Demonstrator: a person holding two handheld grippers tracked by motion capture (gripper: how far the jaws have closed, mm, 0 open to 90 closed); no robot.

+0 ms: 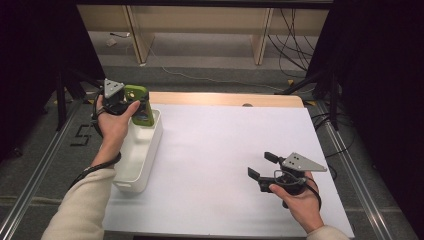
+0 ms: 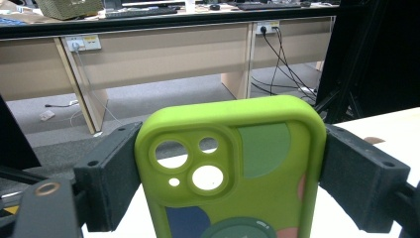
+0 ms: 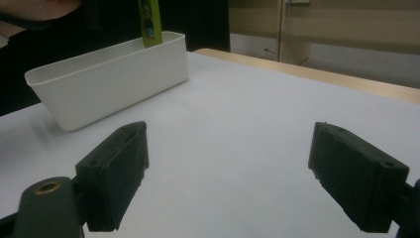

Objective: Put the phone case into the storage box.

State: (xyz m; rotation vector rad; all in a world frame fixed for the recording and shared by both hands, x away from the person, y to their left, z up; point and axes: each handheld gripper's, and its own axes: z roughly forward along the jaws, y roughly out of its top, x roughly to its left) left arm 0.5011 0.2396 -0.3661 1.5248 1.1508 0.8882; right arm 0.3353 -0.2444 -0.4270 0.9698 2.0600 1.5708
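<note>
Between the left gripper's [image 2: 230, 183] jaws sits a green phone case [image 2: 233, 168], pinched on both long edges, camera cutouts facing the lens. From the high view, that gripper [image 1: 134, 107] holds the case [image 1: 140, 105] upright over the far end of a white bin [image 1: 131, 186], lower edge dipping inside the rim. Bin stands on the table's [image 1: 225, 150] left side, on its white surface. Right gripper [image 1: 260, 165] rests well apart at near right, jaws spread, nothing between them.

no readable text, labels, brands or numbers anywhere
</note>
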